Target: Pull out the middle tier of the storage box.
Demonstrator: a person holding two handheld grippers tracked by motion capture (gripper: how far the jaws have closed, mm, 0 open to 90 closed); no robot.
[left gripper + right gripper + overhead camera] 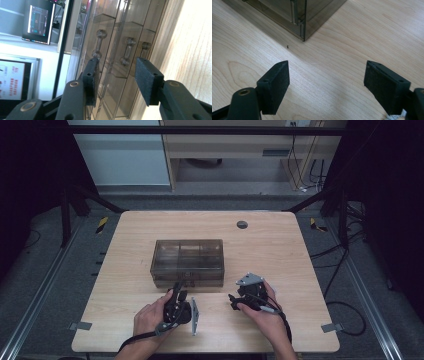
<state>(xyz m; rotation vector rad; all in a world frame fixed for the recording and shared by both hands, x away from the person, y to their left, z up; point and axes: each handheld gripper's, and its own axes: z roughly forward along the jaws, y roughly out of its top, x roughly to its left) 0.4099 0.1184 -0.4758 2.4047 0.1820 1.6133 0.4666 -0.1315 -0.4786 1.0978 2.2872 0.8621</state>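
Facing one smoked box (187, 261), three handles (127, 51), two grippers (176, 306)

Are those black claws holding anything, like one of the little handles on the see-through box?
No. The left gripper is open in front of the box's drawer handles, touching none. The right gripper is open over bare table.

A: What lies on the surface (280, 240) far back?
B: A small round grey cap (242, 224). Beyond it, a pale cabinet (235, 145), cables (305, 175) hanging beside.
A: And off left?
B: A lit screen (37, 23).
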